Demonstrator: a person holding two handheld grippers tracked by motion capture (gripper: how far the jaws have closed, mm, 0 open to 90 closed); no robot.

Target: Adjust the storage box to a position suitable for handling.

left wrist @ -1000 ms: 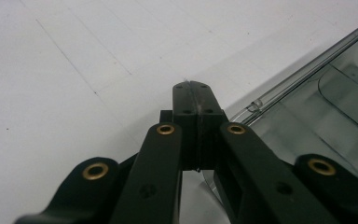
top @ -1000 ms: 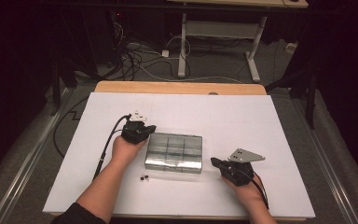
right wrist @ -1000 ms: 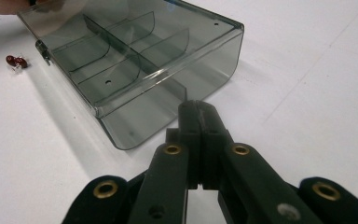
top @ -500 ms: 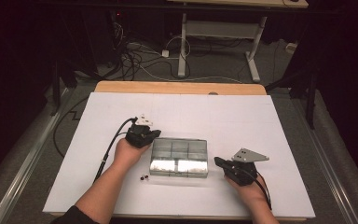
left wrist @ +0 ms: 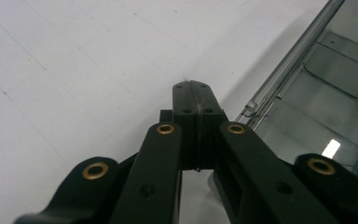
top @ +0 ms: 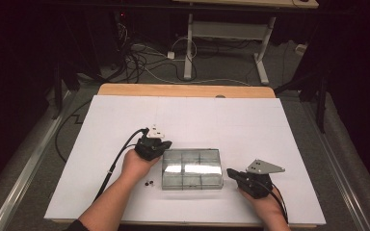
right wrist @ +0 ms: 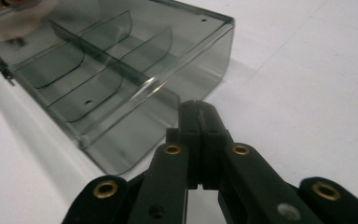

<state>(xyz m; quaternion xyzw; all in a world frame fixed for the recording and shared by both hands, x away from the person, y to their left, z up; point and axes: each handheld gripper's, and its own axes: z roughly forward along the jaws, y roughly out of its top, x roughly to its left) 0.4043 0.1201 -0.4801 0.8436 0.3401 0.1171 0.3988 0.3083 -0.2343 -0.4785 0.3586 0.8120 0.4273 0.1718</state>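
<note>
Resting place of the box: the clear compartment box (top: 191,168) lies flat on the white surface (top: 221,120), near its front edge, between the two grippers.
Box make: smoky see-through plastic, lid down, with curved dividers inside that split it into two rows of cells; a small latch shows on one edge in the right gripper view (right wrist: 121,79).
Left gripper: the left gripper (top: 160,147) sits at the box's far left corner, just beside it; whether it touches cannot be told. In its own view (left wrist: 196,91) the jaws are pressed together with nothing between them, tips down on the white sheet next to the box's edge (left wrist: 307,93).
Right gripper: the right gripper (top: 231,172) lies low at the box's right end, close to its wall. In its own view (right wrist: 198,109) the jaws are fully closed and empty, pointing at the box's near corner.
Small bits: two tiny dark pieces (top: 148,183) lie on the surface just left of the box's front corner, beside the left hand (top: 137,166).
Beyond the surface: a wooden strip (top: 185,90) runs along the far edge, with cables (top: 144,57) on the floor behind.
</note>
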